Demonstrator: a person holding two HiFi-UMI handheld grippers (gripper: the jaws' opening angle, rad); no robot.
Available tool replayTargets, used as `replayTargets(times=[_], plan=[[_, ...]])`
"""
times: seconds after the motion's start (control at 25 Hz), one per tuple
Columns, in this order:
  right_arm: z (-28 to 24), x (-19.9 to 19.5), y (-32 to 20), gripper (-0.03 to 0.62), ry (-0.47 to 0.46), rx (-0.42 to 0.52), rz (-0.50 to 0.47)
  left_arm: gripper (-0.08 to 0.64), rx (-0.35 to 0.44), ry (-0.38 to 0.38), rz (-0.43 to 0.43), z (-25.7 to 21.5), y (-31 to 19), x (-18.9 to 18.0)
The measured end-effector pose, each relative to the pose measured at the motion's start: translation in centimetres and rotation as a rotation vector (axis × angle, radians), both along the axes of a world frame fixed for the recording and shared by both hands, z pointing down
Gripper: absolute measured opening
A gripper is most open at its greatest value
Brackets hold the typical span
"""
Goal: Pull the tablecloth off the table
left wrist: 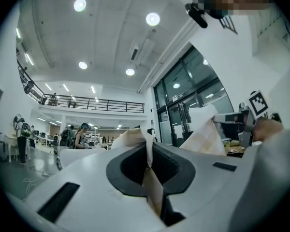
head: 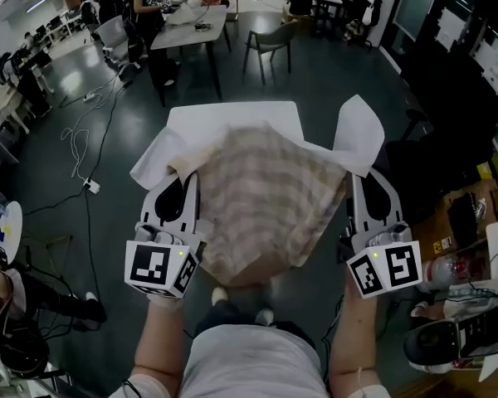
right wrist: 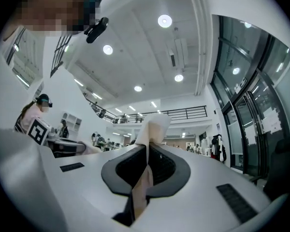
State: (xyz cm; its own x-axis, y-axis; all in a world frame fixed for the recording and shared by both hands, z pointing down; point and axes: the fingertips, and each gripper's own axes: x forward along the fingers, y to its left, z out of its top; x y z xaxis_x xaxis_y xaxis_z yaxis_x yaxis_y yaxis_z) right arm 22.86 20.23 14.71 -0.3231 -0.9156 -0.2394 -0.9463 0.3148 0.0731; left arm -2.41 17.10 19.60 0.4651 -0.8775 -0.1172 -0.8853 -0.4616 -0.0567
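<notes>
Tablecloth (head: 266,206), clamped at both corners by left gripper (head: 181,187) and right gripper (head: 363,185) (centre frame), could slip free if tugged unevenly.

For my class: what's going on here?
A person holds a gripper in each hand. The left gripper and the right gripper are each shut on a corner of the checked tablecloth, raised in front of the person. The cloth sags between them and hides part of the white table below.

Table (head: 232,116) blocks fwd; floor (head: 116,222) L free.
</notes>
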Motion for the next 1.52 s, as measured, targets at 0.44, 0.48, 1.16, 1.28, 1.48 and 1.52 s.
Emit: replayTargets(times=[0.44, 0.48, 1.16, 1.28, 1.48, 1.52], plan=[[-7.6, 0.9, 1.0, 0.028, 0.057, 0.119, 0.169, 0.014, 0.112, 0.038, 0.236, -7.9, -2.5, 8.1], [-8.2, 1.1, 1.1, 0.028, 0.071, 0.137, 0.19, 0.014, 0.134, 0.042, 0.256, -8.7, -2.7, 8.8], [-12.9, 4.5, 6.1, 0.028, 0.153, 0.233, 0.449, 0.014, 0.243, 0.159, 0.505, -16.1, -1.3, 16.3], [-12.6, 5.1, 7.3, 0.028, 0.163, 0.226, 0.483, 0.014, 0.251, 0.174, 0.532, -16.4, -0.5, 17.0], [-12.3, 5.5, 9.0, 0.028, 0.166, 0.216, 0.531, 0.014, 0.257, 0.184, 0.568, -16.6, 0.7, 17.7], [-12.2, 5.6, 9.3, 0.028, 0.164, 0.213, 0.539, 0.014, 0.257, 0.185, 0.574, -16.6, 0.9, 17.8]])
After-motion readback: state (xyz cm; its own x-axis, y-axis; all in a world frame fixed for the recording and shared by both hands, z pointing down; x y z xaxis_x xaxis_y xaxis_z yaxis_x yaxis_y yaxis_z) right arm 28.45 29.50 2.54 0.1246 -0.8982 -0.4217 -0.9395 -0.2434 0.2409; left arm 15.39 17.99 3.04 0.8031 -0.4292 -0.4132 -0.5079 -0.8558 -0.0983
